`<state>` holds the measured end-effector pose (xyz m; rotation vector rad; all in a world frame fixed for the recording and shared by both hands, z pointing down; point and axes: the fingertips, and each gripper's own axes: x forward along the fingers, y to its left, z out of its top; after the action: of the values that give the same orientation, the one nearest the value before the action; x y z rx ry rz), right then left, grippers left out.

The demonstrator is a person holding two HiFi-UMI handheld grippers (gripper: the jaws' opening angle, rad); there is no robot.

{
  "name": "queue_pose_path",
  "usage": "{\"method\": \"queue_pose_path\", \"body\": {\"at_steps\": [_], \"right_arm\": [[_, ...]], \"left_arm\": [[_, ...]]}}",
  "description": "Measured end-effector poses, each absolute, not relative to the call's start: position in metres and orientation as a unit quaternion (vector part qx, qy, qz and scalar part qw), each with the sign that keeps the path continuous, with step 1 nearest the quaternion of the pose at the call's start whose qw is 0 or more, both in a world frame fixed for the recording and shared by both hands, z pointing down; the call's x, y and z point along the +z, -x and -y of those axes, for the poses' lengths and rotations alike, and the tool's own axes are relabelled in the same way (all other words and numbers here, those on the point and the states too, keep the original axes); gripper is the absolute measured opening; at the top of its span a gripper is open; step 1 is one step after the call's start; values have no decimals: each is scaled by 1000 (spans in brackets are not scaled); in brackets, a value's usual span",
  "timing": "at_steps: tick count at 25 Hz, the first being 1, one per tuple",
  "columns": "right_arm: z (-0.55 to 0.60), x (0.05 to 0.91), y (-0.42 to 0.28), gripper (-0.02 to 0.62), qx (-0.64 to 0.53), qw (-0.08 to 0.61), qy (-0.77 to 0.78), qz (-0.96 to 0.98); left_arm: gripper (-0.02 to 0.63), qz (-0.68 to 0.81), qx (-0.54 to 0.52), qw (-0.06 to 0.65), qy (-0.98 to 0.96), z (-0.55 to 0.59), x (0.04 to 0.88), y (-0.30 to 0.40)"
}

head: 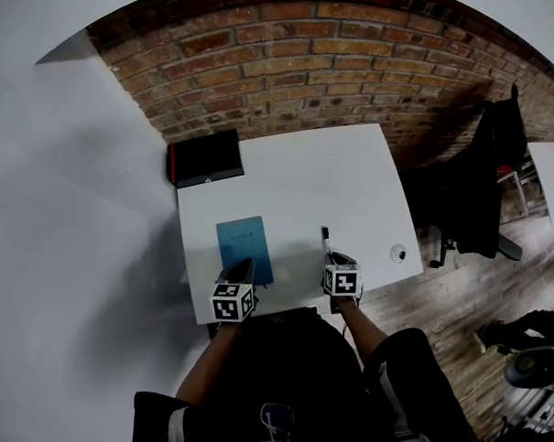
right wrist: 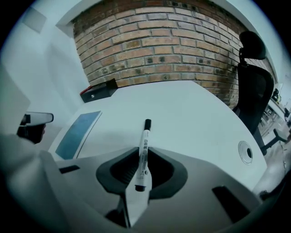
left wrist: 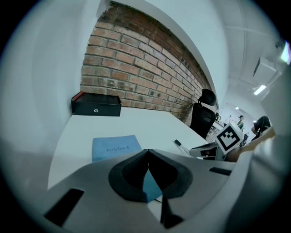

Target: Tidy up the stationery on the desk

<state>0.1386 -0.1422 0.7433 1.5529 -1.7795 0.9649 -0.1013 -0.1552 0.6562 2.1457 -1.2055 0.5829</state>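
White marker (right wrist: 143,157) between right gripper (right wrist: 145,148) jaws

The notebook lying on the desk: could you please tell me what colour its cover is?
The notebook is blue; the left gripper view shows it best.

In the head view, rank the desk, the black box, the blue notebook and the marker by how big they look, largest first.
1. desk, by far the largest.
2. black box and blue notebook: they look about alike, so I won't rank one over the other.
3. marker, a thin sliver, the smallest.
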Motion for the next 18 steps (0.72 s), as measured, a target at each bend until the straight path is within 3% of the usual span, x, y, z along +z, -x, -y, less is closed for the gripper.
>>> {"method": "queue_pose_path", "body": {"at_steps": [18], "right_arm": [[149, 759, -125, 75, 405, 309, -559, 655]], "left_arm": [[15, 463, 220, 309, -801, 152, 660, 119]]}}
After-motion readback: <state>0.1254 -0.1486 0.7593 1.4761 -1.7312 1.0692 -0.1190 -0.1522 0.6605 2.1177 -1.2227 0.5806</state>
